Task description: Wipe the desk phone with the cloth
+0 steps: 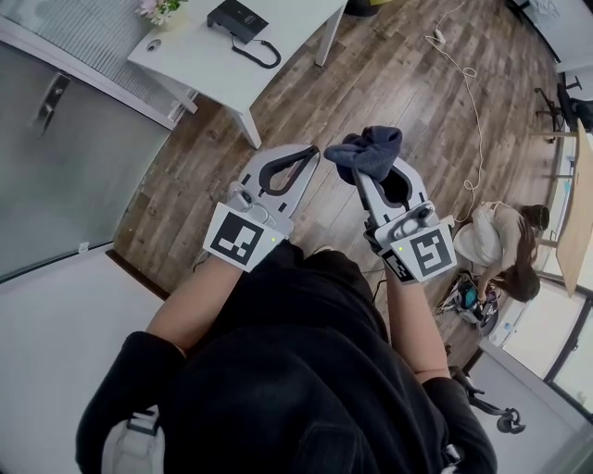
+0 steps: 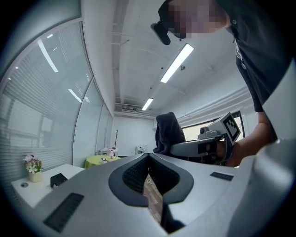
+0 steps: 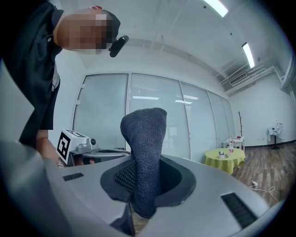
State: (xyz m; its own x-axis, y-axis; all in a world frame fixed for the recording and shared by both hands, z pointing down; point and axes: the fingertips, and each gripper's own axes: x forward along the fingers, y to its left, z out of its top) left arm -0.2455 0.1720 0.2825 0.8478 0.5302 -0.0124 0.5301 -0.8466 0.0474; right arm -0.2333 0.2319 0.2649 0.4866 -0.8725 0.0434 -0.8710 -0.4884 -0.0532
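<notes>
The black desk phone (image 1: 237,18) lies on a white desk (image 1: 195,56) far ahead at the top of the head view, well away from both grippers. In the left gripper view the phone (image 2: 58,179) is small at the lower left. My right gripper (image 1: 375,172) is shut on a dark blue cloth (image 1: 369,148), which bunches up above the jaw tips. In the right gripper view the cloth (image 3: 145,152) stands upright between the jaws. My left gripper (image 1: 309,152) is shut and empty, held beside the right one in front of my body.
A small pot of flowers (image 1: 163,9) stands on the desk near the phone. A cable (image 1: 473,102) runs over the wooden floor. Another person (image 1: 502,245) crouches at the right. A glass wall (image 1: 65,157) runs along the left. A yellow-clothed table (image 3: 225,159) stands far off.
</notes>
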